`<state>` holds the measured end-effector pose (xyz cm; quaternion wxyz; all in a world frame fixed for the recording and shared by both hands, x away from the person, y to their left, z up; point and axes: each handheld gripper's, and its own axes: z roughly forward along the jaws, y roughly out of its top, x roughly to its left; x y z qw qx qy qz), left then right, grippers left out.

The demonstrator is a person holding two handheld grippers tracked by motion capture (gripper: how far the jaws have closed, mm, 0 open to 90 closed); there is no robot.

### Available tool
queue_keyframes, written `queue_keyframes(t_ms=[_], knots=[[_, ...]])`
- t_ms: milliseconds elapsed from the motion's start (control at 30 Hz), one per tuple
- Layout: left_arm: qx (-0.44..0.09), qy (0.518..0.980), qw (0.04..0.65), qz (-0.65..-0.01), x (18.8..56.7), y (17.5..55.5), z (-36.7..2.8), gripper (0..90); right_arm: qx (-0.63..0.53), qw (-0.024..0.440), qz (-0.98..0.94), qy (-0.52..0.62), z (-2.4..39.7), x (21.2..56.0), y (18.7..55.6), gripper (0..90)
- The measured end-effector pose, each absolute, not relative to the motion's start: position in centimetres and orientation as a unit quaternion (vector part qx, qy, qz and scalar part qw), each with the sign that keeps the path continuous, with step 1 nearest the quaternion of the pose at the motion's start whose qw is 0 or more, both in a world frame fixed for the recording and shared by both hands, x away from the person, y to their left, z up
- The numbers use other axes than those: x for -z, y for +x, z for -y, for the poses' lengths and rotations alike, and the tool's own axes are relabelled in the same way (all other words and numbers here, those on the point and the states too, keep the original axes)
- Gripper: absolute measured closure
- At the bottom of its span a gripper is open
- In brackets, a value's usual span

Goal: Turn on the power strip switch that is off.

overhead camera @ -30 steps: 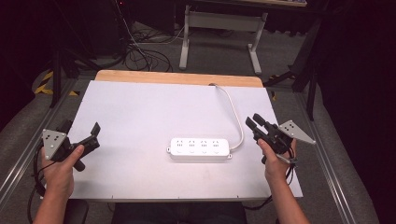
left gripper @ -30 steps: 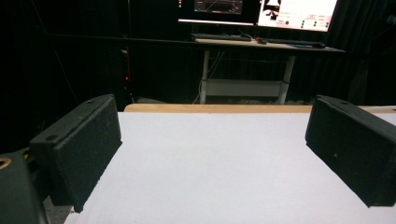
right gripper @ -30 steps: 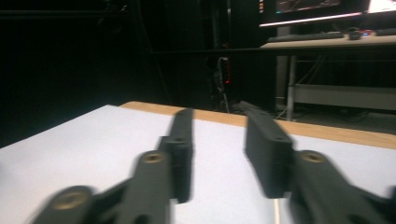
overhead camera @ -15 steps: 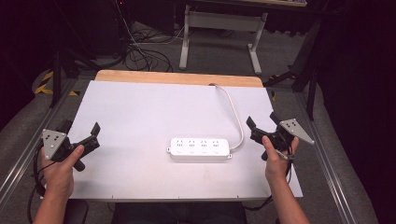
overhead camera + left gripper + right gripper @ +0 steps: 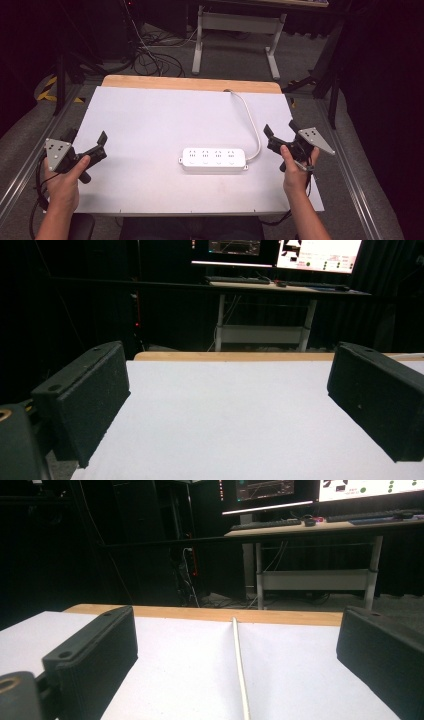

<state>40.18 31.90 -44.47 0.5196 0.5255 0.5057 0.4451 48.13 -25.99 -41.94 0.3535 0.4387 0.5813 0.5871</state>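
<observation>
A white power strip [image 5: 214, 160] lies flat on the white table top [image 5: 150, 115], a little right of centre. Its white cable [image 5: 250, 117] curves back to the far edge. My left gripper [image 5: 87, 136] is held at the left front, well clear of the strip, and its jaws stand open [image 5: 227, 405] over bare table. My right gripper [image 5: 279, 127] is just right of the strip, beside the cable. Its jaws have just been opening and now stand open [image 5: 235, 655] with nothing gripped. The cable [image 5: 239, 660] runs along the table ahead of them.
A wooden strip [image 5: 190, 83] borders the table's far edge. Metal rails [image 5: 350, 170] run along both sides. Beyond stand a desk frame [image 5: 235, 30], monitors [image 5: 300, 490] and loose floor cables [image 5: 150, 55] in a dark room.
The right gripper's jaws have spread from close together to wide apart. Both hands have stayed where they were, and the power strip has not moved.
</observation>
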Motion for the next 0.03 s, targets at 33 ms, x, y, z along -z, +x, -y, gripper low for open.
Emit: queue_keyframes(t_ms=[33], knots=[[-0.445, 0.525, 0.520, -0.506, 44.47, 40.16, -31.91, 3.9, -0.587, 0.354, -0.581, 0.438, 25.97, 41.95, 48.15, 3.7]])
